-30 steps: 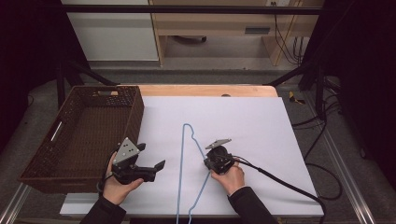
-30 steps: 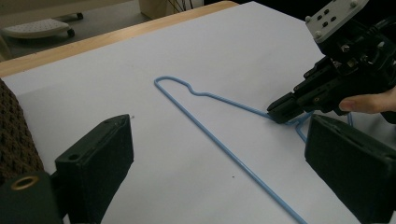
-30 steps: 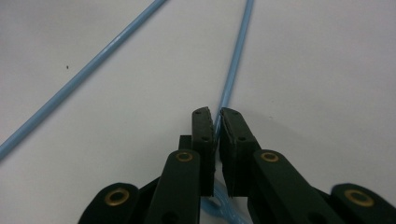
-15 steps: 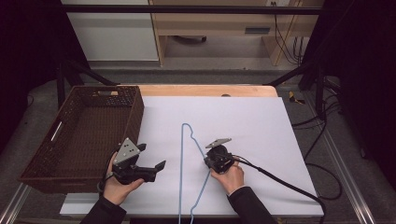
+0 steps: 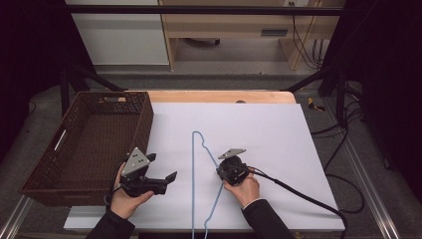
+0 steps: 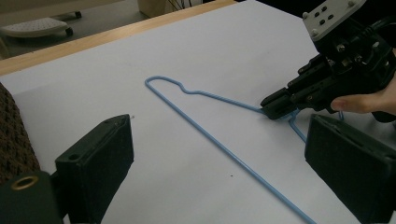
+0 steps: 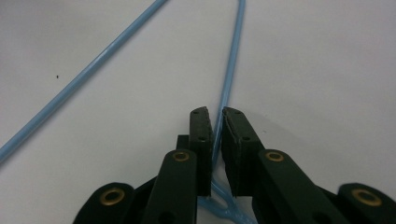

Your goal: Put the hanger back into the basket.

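One blue wire hanger [image 5: 199, 179], one wicker basket [image 5: 84, 144], two claws

Right claw [image 5: 219, 173] clamps the hanger's sloping wire; hook points away along the tabletop [image 5: 259, 129]; left claw [image 5: 166, 180] gapes empty beside it

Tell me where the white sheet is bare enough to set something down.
Bare: the far stretch between the blue hanger and the wooden table edge, and the sheet's right side beyond the right gripper and its cable. Crowded: the near middle, where the left gripper, hanger and right gripper cluster beside the wicker basket.
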Demonstrator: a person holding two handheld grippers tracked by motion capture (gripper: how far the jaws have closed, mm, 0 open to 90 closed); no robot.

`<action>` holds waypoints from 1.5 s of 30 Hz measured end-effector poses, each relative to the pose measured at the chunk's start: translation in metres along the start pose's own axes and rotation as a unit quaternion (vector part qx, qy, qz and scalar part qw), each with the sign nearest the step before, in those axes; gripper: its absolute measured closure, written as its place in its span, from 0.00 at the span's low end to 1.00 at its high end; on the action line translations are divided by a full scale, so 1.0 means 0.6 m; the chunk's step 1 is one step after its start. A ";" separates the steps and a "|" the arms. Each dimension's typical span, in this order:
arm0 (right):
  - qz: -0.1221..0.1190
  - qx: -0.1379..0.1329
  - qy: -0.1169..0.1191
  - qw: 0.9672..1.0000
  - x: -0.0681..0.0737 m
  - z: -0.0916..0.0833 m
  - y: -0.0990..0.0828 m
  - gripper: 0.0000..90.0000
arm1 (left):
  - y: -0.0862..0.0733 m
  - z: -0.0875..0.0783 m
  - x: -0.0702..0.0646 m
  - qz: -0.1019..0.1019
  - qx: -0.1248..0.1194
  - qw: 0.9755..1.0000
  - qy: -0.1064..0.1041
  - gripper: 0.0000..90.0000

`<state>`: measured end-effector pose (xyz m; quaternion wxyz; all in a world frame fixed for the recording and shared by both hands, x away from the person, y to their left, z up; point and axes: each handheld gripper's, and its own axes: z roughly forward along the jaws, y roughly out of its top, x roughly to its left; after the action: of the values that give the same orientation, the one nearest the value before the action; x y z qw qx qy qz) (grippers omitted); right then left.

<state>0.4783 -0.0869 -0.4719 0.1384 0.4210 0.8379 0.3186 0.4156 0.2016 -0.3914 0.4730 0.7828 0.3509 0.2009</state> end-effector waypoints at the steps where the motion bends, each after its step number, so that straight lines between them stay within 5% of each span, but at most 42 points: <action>1: 0.000 0.000 0.000 1.000 0.000 0.000 0.000 0.92 | 0.000 0.000 0.000 0.000 0.000 1.000 0.000 0.09; 13: 0.027 0.000 -0.011 1.000 0.004 -0.001 0.002 0.97 | 0.003 0.003 -0.001 0.004 0.002 1.000 0.000 0.09; 25: 0.010 -0.031 0.000 0.999 -0.005 -0.028 0.016 0.98 | 0.026 0.002 -0.003 0.024 -0.001 1.000 0.003 0.09; 30: -0.006 -0.034 0.005 0.999 -0.009 -0.036 0.020 0.98 | 0.036 0.024 0.001 0.036 0.022 0.999 0.002 0.09; 37: -0.011 -0.031 0.011 0.999 -0.008 -0.038 0.022 0.98 | 0.038 0.058 -0.010 0.059 0.056 0.997 -0.009 0.09; 45: -0.028 -0.030 0.023 0.999 -0.006 -0.043 0.023 0.98 | 0.035 0.114 -0.027 0.095 0.100 0.990 -0.021 0.09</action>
<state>0.4762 -0.0946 -0.4433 0.1403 0.3855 0.8424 0.3495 0.4562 0.1425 -0.4050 0.3782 0.8602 0.2830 0.1922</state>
